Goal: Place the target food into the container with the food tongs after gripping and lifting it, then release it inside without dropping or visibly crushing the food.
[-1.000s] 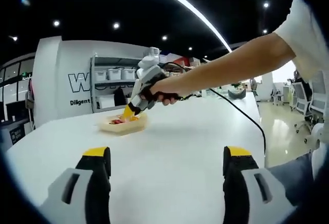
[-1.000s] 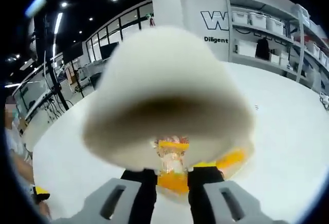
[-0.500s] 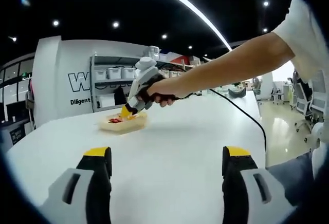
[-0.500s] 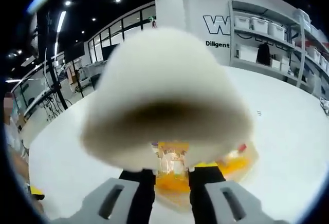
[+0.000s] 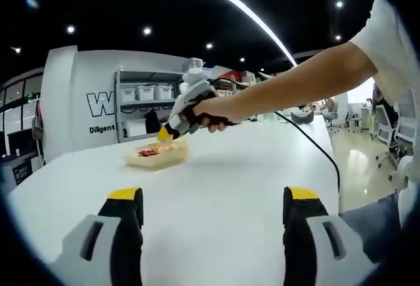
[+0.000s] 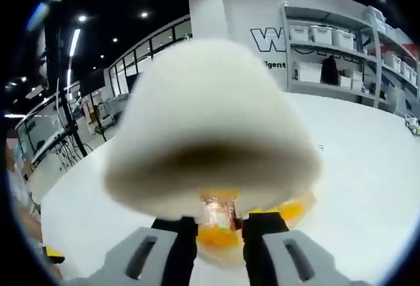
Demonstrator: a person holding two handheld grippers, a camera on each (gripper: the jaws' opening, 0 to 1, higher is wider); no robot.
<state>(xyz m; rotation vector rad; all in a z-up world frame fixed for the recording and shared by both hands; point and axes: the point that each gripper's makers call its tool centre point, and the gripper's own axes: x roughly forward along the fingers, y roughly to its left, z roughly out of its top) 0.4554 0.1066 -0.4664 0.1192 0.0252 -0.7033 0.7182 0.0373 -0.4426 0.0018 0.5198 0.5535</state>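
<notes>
The worktop (image 5: 223,181) is smooth, matt white. The container (image 5: 155,157) looks like thin pale plastic, slightly see-through. The left tongs (image 5: 213,217) look like hard plastic: grey shells, black jaws, yellow tips. The white lump (image 6: 213,128) at centre frame looks soft, matt, foamy.

A white wall (image 5: 72,96) with dark lettering stood behind the white table (image 5: 223,187); beside it rose shelving (image 5: 141,112) holding bins, under a dark ceiling (image 5: 131,10) with spotlights.
</notes>
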